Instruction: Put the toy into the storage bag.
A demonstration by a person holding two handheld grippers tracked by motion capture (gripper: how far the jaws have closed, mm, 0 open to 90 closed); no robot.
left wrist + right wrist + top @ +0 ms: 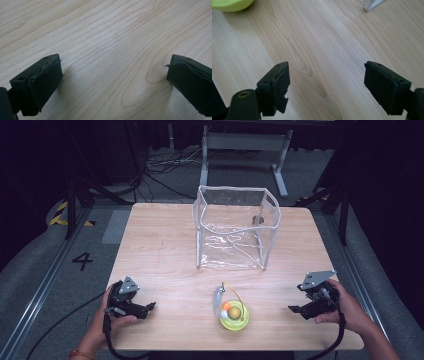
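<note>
A clear plastic pouch (235, 227) with white trim stands upright with its top open, at the middle of the wooden table (160, 245). Near the front edge lies a yellow-green round dish (234, 316) holding an orange and white ball, with a silvery piece (218, 297) and a yellow cord beside it. My left gripper (149, 308) rests low at the front left, pointing right, open over bare wood (113, 67). My right gripper (293, 310) is at the front right, pointing left toward the dish, open with nothing between its fingers (327, 75). The dish's rim (232, 3) shows in the right gripper view.
A corner of the pouch's trim (372, 3) shows at the top of the right gripper view. Beyond the table are a grey floor, cables and a metal frame (245, 145). Bare wood lies between the dish and each gripper.
</note>
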